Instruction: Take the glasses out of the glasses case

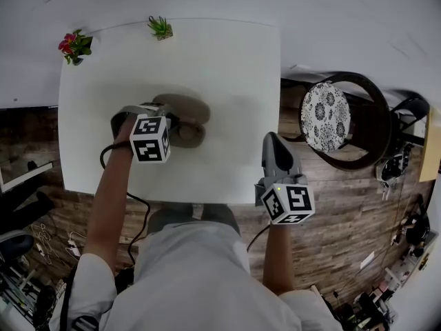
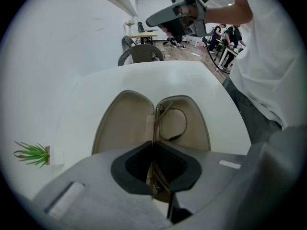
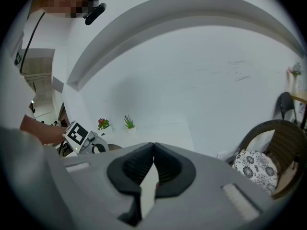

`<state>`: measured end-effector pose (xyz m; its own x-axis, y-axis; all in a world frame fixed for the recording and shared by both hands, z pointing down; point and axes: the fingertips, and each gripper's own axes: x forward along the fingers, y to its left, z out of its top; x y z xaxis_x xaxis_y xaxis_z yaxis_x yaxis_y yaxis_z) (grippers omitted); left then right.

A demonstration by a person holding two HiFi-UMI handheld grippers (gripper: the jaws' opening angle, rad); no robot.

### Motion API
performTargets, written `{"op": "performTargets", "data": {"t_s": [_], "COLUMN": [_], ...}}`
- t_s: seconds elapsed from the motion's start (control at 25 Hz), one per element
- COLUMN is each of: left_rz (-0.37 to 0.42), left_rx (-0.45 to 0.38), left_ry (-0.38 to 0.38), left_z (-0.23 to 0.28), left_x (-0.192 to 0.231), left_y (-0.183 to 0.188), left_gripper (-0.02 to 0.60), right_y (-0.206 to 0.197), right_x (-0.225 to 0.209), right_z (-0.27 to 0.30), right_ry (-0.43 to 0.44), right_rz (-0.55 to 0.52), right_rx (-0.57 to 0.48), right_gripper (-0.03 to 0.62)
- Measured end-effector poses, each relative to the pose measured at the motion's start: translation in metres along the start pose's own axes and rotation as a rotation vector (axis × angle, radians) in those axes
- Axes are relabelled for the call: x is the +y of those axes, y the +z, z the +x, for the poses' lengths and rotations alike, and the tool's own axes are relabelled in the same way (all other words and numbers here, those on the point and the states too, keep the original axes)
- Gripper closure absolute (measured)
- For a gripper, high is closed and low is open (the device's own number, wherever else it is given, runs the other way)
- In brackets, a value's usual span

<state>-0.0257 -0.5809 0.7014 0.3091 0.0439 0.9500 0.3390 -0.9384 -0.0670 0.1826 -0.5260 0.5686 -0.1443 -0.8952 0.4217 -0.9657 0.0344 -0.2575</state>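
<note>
An open glasses case with a beige lining lies on the white table, both halves spread flat. The folded glasses stand on edge along the hinge, thin-framed, one lens rim curving over the right half. My left gripper sits at the case's near end; in the left gripper view its pads are shut on the glasses' frame. My right gripper hovers over the table's right front corner, well away from the case, shut with nothing held.
A small green plant and a red-flowered plant stand at the table's far edge by the wall. A wicker chair with a patterned cushion is to the right of the table. Cables lie on the wooden floor at the left.
</note>
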Motion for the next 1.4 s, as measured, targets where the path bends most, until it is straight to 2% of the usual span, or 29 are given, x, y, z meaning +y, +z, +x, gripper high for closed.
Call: {"op": "performTargets", "data": {"t_s": [0.2, 0.4, 0.96, 1.4], "left_rz": [0.002, -0.034, -0.309, -0.561], "left_rx": [-0.002, -0.03, -0.208, -0.387], "left_ry": [0.011, 0.083, 0.321, 0.604], "left_z": [-0.005, -0.017, -0.081, -0.163], "left_x": [-0.003, 0.006, 0.02, 0.026], "left_y": [-0.001, 0.001, 0.011, 0.014], "left_gripper": [0.555, 0.557, 0.558, 0.557], "right_y": [0.003, 0.007, 0.025, 0.045], "right_x": [0.005, 0.009, 0.028, 0.045], "right_z": [-0.001, -0.002, -0.018, -0.036], "right_ry": [0.009, 0.018, 0.065, 0.124], "right_rz": [-0.007, -0.012, -0.033, -0.054], "right_rx": [-0.007, -0.017, -0.064, -0.114], "right_gripper": [0.591, 0.591, 0.591, 0.591]}}
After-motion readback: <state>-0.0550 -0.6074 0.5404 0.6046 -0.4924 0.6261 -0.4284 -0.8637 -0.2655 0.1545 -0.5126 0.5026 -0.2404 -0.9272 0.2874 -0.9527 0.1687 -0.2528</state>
